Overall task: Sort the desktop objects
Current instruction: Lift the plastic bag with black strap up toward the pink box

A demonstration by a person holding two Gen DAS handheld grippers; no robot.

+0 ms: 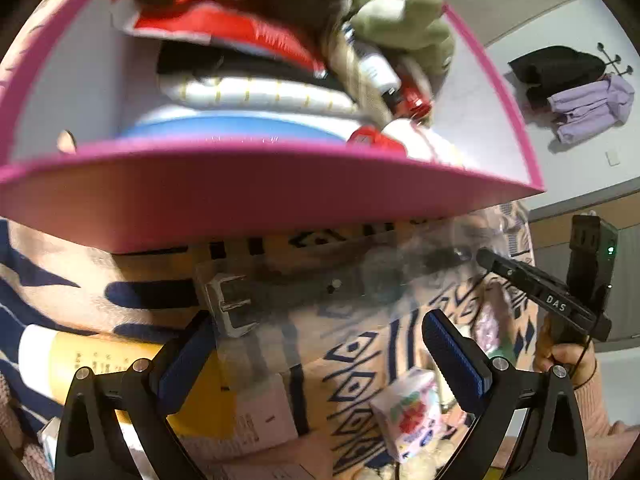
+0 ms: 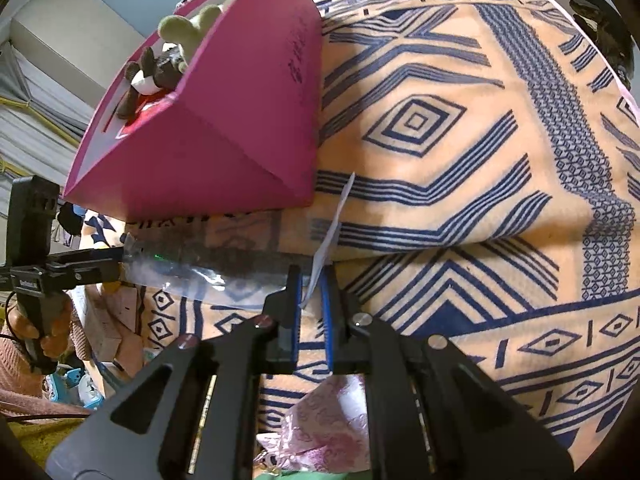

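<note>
Right gripper [image 2: 311, 312], low centre, clenched on the clear bag [image 2: 188, 270] holding a belt [image 1: 304, 292]; left gripper [image 1: 320, 360] released, bag between its fingers; pink box [image 1: 256, 196] of sorted things fills the upper frame

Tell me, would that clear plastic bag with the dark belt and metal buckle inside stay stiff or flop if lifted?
Probably floppy: the clear plastic bag looks thin and crinkled. The metal buckle end of the dark belt inside would likely sag. The film looks glossy, so it might slip from the right gripper's shut jaws.
</note>
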